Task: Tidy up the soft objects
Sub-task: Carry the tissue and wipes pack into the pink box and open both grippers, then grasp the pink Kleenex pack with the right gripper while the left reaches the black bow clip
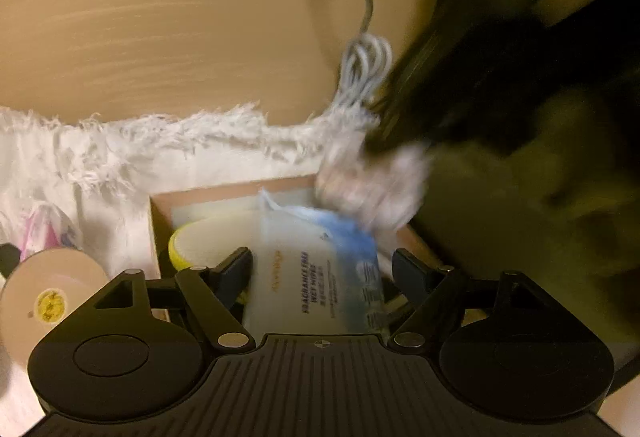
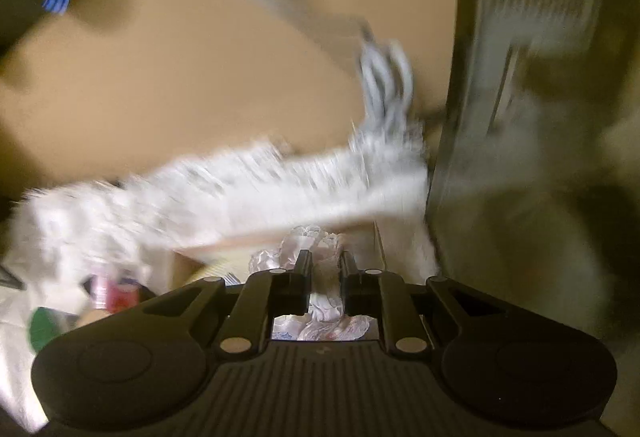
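Left gripper (image 1: 322, 269): fingers spread wide, gripping nothing, poised over an open cardboard box (image 1: 224, 193). Inside the box, a pack of wet wipes (image 1: 320, 273) lies between the two fingertips, with a yellow-rimmed sponge (image 1: 188, 241) at its 9 o'clock. Right gripper (image 2: 322, 263): fingers drawn close and clamped on a crinkled clear plastic packet (image 2: 308, 241), held over the box's far right corner; in the left view it shows as a blurred pale mass at the wipes' 1 o'clock. A white shaggy rug (image 1: 132, 149) underlies the box. A coiled white cable (image 1: 366, 65) rests on the tan tabletop (image 1: 160, 29) at 12 o'clock, beyond the rug
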`<state>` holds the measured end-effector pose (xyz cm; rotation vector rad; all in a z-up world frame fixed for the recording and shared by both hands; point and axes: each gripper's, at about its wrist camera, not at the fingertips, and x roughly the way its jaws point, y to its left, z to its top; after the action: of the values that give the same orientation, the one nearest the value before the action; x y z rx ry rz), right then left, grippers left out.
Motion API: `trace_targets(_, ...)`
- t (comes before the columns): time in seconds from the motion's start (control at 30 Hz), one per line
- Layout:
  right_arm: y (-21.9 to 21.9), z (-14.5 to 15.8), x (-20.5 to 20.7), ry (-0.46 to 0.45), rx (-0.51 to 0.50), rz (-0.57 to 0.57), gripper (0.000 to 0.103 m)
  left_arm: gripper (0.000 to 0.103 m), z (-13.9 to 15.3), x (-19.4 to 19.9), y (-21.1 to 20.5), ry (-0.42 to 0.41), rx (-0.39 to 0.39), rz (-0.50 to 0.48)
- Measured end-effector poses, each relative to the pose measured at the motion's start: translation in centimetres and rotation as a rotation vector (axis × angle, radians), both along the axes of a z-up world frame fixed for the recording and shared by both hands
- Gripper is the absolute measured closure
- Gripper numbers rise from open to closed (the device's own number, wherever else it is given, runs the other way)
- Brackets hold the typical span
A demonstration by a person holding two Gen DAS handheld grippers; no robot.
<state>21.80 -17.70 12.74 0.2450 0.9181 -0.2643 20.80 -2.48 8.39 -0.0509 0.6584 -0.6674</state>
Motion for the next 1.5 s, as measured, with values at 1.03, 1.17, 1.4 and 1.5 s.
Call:
trace_targets(1.03,20.3,-1.3,5.6,0.044,0.093,0.295,0.034,0.033,-2.5,-12.5,28.2,0.164,-0.039,0.443)
trace_targets(1.17,23.4,-5.1,9.3,0.147,-0.016,0.246,0.036,0.033,-3.3,-13.2,30.6,0.186,-0.066,0.446)
trace_targets(1.4,23.6,-4.6,9.1,0.131,-0.007,0.256,0.085,0.033,-4.2,-13.3,33.7,0.190,-0.110,0.444)
trace_targets(1.5,23.3,-1.2,5.3,0.055,0.067,0.309,0.085,0.033,-3.3,-11.9,33.8,0.155,-0.098,0.424)
